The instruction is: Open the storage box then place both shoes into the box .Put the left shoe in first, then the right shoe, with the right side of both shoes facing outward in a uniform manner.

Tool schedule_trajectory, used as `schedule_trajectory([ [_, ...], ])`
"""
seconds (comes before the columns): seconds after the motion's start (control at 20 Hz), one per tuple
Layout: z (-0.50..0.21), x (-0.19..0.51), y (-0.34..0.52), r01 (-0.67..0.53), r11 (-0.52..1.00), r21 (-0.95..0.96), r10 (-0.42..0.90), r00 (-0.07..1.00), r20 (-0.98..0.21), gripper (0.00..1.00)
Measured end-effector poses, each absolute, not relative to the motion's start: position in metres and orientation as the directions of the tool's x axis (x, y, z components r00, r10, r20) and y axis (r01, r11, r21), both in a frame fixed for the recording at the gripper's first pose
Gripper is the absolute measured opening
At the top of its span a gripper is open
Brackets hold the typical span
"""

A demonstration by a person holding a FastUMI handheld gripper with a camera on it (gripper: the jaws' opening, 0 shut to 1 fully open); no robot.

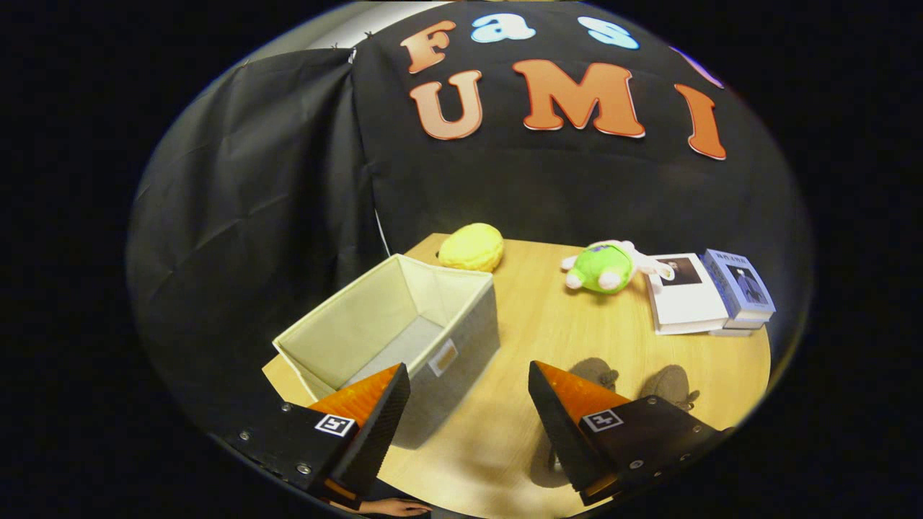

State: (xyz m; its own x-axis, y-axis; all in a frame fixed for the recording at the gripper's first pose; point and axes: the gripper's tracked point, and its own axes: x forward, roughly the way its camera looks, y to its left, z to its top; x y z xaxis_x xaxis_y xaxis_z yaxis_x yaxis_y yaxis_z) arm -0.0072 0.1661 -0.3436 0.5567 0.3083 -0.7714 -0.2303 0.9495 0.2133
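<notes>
- Box sits on the table just ahead of my left finger, near the table's left edge; it has no lid on it and I see its pale lining and floor, nothing inside.
- Gripper hangs above the table with its fingers spread wide and nothing between them; the left fingertip overlaps the box's near corner in my view, though I can't tell whether it touches.
- Shoes: I can make out none from here. Two dark shapes on the wood just beyond the right finger look like shadows, but I can't say for sure.
- Beyond the box lie a yellow plush, a green toy and, to the right, books, all well apart from the fingers.
- My reading: the opening step looks done, since the box stands open, so the left shoe is what I am after.
- Next move calls for finding that shoe, closing on it, and carrying it over the box rim with its right side turned outward.
- A hand shows at the base of the gripper.
</notes>
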Motion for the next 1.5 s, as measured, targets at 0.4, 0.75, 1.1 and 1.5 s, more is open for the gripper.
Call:
schedule_trajectory([
  [0.4, -0.411, -0.026, 0.073, -0.117, 0.988, 0.096, 0.141, 0.473, -0.870, 0.96],
  [0.75, -0.453, -0.050, 0.047, -0.087, 0.995, 0.054, 0.083, 0.380, -0.921, 0.83],
  [1.1, -0.493, -0.041, 0.035, -0.066, 0.997, -0.049, -0.021, 0.371, -0.928, 0.56],
  [1.5, -0.495, -0.037, 0.032, 0.002, 0.999, -0.036, -0.034, 0.357, -0.933, 0.08],
])
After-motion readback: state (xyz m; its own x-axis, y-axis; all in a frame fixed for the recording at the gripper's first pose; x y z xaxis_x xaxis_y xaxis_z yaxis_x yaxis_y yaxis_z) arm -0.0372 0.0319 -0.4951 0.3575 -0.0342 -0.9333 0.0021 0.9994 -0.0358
